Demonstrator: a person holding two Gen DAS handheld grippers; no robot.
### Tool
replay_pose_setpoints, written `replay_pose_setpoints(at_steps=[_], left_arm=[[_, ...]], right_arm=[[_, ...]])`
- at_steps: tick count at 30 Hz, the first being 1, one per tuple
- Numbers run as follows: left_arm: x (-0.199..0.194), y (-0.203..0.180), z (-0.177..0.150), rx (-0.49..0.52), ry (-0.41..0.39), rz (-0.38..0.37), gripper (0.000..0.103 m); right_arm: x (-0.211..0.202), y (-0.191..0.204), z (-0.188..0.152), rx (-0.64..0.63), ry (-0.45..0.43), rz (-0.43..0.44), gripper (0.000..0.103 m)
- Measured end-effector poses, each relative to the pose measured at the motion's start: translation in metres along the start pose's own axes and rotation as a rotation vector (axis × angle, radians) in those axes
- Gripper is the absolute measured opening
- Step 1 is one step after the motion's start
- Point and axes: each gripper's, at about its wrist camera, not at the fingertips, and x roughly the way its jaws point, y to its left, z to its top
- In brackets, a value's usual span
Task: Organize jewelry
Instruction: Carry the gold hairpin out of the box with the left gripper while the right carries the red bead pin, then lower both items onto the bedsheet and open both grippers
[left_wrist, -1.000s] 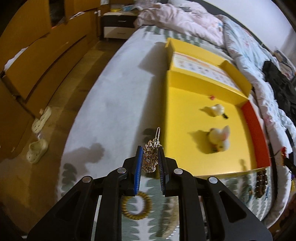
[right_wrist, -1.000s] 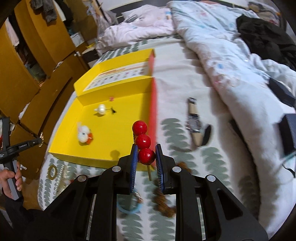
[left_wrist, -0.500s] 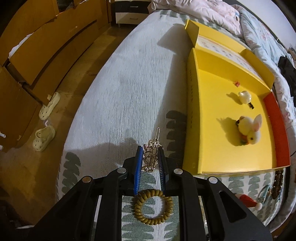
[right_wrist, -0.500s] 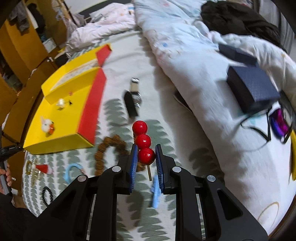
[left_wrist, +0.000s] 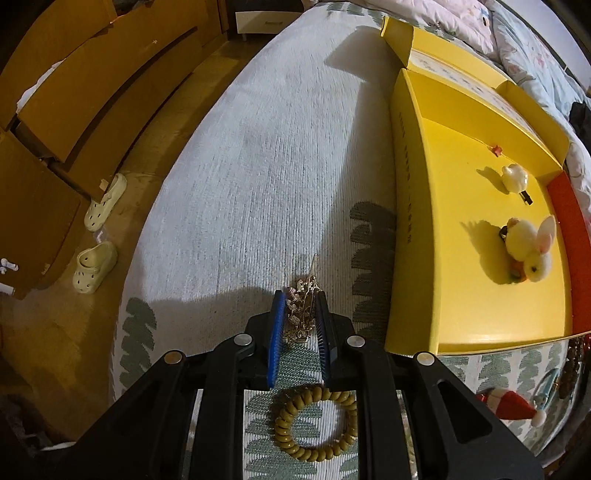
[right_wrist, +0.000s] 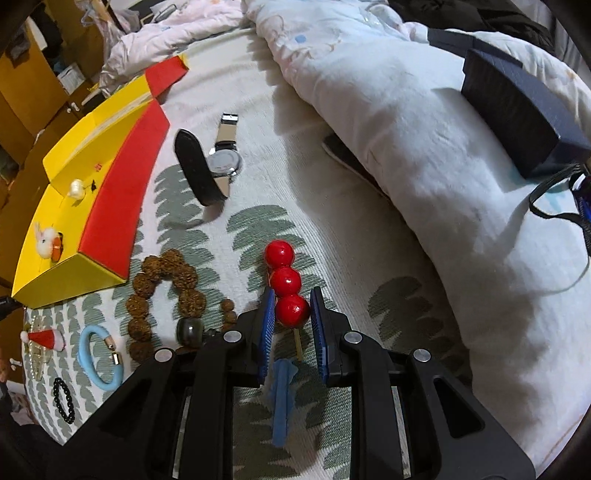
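My left gripper holds a small gold crown clip between its blue pads, low over the bedspread, left of the yellow box. The box holds a white clip and a fluffy bunny clip. A coiled olive hair tie lies under the gripper. My right gripper has a red three-ball hairpin between its pads, the jaws slightly apart around the lowest ball, low over the bedspread. A blue clip lies below it.
In the right wrist view lie a brown bead bracelet, a wristwatch, a blue hair ring, a black bead bracelet and a Santa hat clip. A rumpled duvet with a dark box lies right. Floor and slippers are left.
The left gripper dropped toward the bedspread left of the box, still holding the crown clip. The right gripper swung right and down away from the box, and its jaws loosened around the hairpin.
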Motion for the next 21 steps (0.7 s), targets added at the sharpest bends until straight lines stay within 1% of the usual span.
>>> replay_pose_setpoints(at_steps=[4,7,10,12,16,19,21], left_arm=[[0.002,-0.003,0.002,0.003,0.004,-0.001,0.017],[0.003,-0.003,0.003,0.002,0.010,-0.003,0.017],[0.001,-0.004,0.004,0.001,0.007,-0.005,0.018],[0.000,-0.003,0.004,-0.002,0.004,-0.003,0.019],[-0.007,-0.004,0.003,-0.004,-0.019,-0.013,0.029],[-0.015,-0.006,0.003,-0.001,-0.046,-0.018,0.043],[-0.021,-0.008,0.003,0.003,-0.067,-0.014,0.044]], right_arm=[[0.004,-0.001,0.001,0.002,0.005,0.002,0.021],[0.006,0.000,0.001,-0.002,0.015,0.004,0.023],[0.005,0.001,0.001,0.003,0.007,0.009,0.027],[0.002,0.002,0.001,0.004,-0.001,0.010,0.027],[-0.007,0.004,0.002,0.002,-0.028,0.011,0.027],[-0.016,0.007,0.003,0.000,-0.053,0.014,0.028],[-0.023,0.008,0.004,-0.001,-0.078,0.009,0.028]])
